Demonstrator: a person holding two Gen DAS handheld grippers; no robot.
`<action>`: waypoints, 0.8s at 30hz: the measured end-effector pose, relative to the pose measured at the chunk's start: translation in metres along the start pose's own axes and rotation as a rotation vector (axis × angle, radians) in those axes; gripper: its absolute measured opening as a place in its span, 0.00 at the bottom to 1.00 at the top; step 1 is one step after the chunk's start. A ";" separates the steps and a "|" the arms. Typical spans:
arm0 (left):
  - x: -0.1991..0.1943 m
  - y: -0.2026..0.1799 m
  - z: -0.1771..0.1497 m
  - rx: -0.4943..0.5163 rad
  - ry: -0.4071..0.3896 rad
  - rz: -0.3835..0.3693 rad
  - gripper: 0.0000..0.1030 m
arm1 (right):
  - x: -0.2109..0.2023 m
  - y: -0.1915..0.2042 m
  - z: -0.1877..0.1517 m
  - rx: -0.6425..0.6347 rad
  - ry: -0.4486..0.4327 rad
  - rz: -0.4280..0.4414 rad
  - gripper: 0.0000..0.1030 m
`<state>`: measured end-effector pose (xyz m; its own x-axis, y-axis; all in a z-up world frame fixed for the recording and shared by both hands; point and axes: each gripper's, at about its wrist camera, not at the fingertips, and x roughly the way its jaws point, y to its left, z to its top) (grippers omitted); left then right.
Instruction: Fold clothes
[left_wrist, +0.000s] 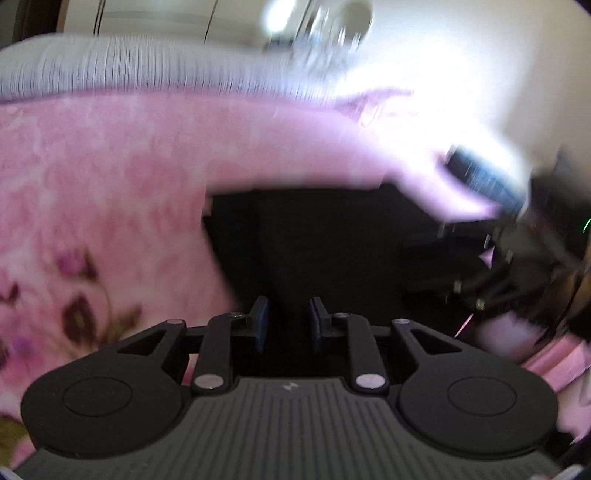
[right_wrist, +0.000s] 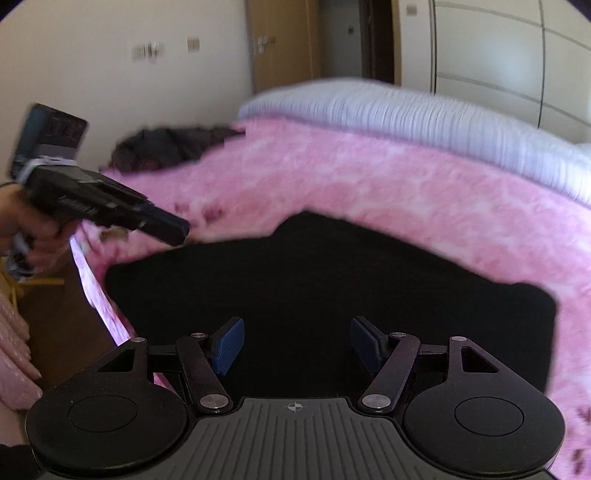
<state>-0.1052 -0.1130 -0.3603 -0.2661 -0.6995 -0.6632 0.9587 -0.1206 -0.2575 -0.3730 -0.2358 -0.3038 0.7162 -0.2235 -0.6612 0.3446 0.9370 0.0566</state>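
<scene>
A black garment (right_wrist: 332, 277) lies flat on the pink floral blanket (right_wrist: 406, 184), folded into a broad block near the bed's edge. My right gripper (right_wrist: 295, 332) hangs over its near part, jaws wide apart and nothing between them. In the left wrist view the same garment (left_wrist: 325, 240) fills the middle, and my left gripper (left_wrist: 288, 310) hovers above it with a narrow gap between its blue pads (left_wrist: 260, 325), nothing pinched. The right wrist view also shows the left gripper (right_wrist: 177, 230) in a hand at the garment's far left corner. Both views are motion-blurred.
A white ribbed duvet (right_wrist: 406, 110) runs along the far side of the bed. A heap of dark clothes (right_wrist: 166, 147) lies at the blanket's far left corner. The bed's left edge drops to a wooden floor (right_wrist: 55, 314). Behind stand a door (right_wrist: 284, 40) and a wardrobe (right_wrist: 498, 55).
</scene>
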 end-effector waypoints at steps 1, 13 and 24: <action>0.007 0.001 -0.003 0.009 -0.001 0.004 0.20 | 0.013 0.002 -0.003 -0.021 0.030 -0.016 0.66; 0.017 0.000 -0.004 0.021 0.020 0.045 0.24 | 0.000 -0.009 -0.027 0.099 -0.016 -0.054 0.66; 0.017 -0.021 -0.001 0.075 0.043 0.148 0.24 | -0.061 -0.035 -0.063 0.222 -0.060 -0.120 0.65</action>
<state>-0.1295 -0.1215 -0.3670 -0.1243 -0.6826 -0.7201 0.9921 -0.0720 -0.1031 -0.4671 -0.2376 -0.3126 0.6943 -0.3511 -0.6282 0.5493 0.8225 0.1474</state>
